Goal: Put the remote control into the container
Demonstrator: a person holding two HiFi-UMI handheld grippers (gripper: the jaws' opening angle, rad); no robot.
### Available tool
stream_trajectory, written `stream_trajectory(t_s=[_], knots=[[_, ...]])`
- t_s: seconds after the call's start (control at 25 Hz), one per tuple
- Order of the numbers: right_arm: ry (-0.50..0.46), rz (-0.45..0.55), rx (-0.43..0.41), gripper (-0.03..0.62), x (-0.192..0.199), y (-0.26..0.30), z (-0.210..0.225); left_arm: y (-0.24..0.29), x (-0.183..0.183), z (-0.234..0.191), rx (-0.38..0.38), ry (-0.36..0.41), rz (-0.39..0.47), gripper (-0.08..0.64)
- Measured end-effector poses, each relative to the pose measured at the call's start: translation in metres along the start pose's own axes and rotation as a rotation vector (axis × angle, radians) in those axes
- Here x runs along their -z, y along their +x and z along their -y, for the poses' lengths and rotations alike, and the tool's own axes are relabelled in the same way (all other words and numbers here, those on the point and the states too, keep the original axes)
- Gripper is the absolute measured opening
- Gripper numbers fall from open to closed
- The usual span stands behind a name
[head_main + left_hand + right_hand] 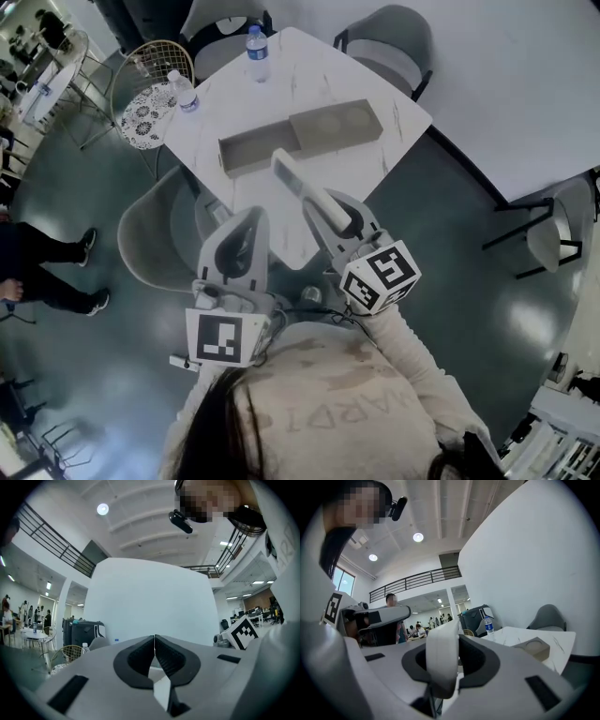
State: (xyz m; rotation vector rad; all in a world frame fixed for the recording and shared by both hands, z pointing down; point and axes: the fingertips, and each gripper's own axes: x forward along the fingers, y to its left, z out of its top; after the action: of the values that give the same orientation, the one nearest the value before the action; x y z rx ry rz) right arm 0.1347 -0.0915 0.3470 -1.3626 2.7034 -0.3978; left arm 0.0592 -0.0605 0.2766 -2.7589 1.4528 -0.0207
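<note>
A white marble-patterned square counter [319, 75] stands on a dark glossy floor, with a clear plastic water bottle [185, 92] at its left corner and a second one [257, 53] at the far corner. A long grey rectangular container [258, 150] lies across the counter's middle. Nearer the person, the left tongs [249, 217] [154, 639] are pressed together with nothing between them, held off the counter's near edge. Just to their right, the slim white remote control [305, 187] [443, 660] is clamped at its near end by the right tongs [333, 211] [450, 653]. It sticks out ahead of them over the counter, its far tip at the container's near wall, not inside it
</note>
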Motion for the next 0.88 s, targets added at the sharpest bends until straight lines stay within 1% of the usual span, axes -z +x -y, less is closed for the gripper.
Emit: stream_trajectory(t_s=[0.16,0.4,0.68,0.88], knots=[[0.016,-0.044,-0.009,0.094,0.01,0.015,0.015,0.009,0.003,-0.005,-0.018,0.007,-0.035,0.014],[0.031,-0.112,0.011,0.094,0.033,0.046,0.036,0.023,0.016,-0.025,-0.022,-0.017,-0.075,0.014],[0.026,-0.196,0.055,0.094,0.056,0.082,0.056,0.043,0.02,-0.056,0.0,-0.034,-0.065,0.014],[0.018,-0.262,0.056,0.094,0.072,0.115,0.061,0.048,0.023,-0.078,0.006,-0.052,-0.062,0.014]])
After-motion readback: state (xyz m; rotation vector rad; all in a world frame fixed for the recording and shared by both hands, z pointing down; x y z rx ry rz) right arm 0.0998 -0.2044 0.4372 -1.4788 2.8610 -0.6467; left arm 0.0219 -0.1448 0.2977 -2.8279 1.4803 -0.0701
